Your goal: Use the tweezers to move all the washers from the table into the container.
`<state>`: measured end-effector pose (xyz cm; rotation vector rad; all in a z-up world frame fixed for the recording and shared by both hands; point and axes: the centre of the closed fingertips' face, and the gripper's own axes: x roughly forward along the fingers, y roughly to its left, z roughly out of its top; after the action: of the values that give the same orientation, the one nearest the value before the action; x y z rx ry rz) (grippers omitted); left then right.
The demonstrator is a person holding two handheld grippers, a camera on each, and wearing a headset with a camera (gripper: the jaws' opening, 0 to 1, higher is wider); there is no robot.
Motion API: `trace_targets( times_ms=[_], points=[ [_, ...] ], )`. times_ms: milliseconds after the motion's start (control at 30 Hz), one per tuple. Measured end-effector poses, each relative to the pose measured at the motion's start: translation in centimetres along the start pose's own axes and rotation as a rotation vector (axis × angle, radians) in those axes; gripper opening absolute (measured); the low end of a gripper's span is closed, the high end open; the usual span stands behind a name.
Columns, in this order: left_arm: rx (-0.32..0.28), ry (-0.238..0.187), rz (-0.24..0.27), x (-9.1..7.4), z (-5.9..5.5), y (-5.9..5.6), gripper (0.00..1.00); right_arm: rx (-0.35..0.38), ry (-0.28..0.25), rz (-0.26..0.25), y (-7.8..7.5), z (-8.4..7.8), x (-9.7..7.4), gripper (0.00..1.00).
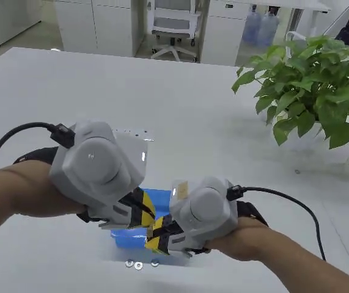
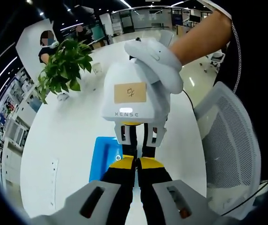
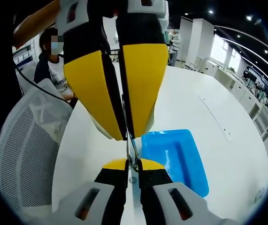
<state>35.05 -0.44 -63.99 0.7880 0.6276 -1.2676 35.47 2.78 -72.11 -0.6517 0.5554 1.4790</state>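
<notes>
I am seeing three small round metal washers [image 1: 139, 265] lying loose on the white table [image 1: 180, 104], just in front of the shallow blue plastic container [image 1: 128, 238], and none of them is inside it. In the right gripper view one washer [image 3: 133, 179] is lying on the table directly under the jaw tips, beside the container's [image 3: 171, 154] near corner.

The thin metal tweezers [image 3: 126, 126] are running between the two grippers. The left gripper [image 3: 126, 135] is coming in from above with its yellow pads pressed together on them. My right gripper [image 3: 133, 165] is sitting with its jaws drawn in close on either side of the tweezers' other end, but I cannot tell whether they are pinching it.

In the head view the left gripper [image 1: 143, 210] and right gripper [image 1: 156, 235] are meeting tip to tip over the container. A leafy green potted plant [image 1: 308, 85] is standing well apart at the table's right, and a grey mesh office chair [image 2: 232, 140] is showing beside the table.
</notes>
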Motion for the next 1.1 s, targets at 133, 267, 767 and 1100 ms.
trace_targets(
  times_ms=[133, 267, 767, 1100],
  points=[
    [0.001, -0.001, 0.005, 0.0, 0.0, 0.8, 0.05, 0.001, -0.002, -0.006, -0.9, 0.2, -0.1, 0.09],
    [0.002, -0.005, 0.012, -0.1, 0.0, 1.6, 0.05, 0.000, -0.003, -0.015, -1.7, 0.3, 0.0, 0.09],
    [0.014, -0.002, 0.019, 0.9, -1.7, 3.9, 0.05, 0.004, -0.005, -0.033, -4.3, -0.1, 1.7, 0.09],
    [-0.006, -0.002, 0.014, 2.2, -3.0, 4.8, 0.05, 0.022, -0.003, -0.018, -5.2, -1.1, 3.2, 0.10]
  ],
)
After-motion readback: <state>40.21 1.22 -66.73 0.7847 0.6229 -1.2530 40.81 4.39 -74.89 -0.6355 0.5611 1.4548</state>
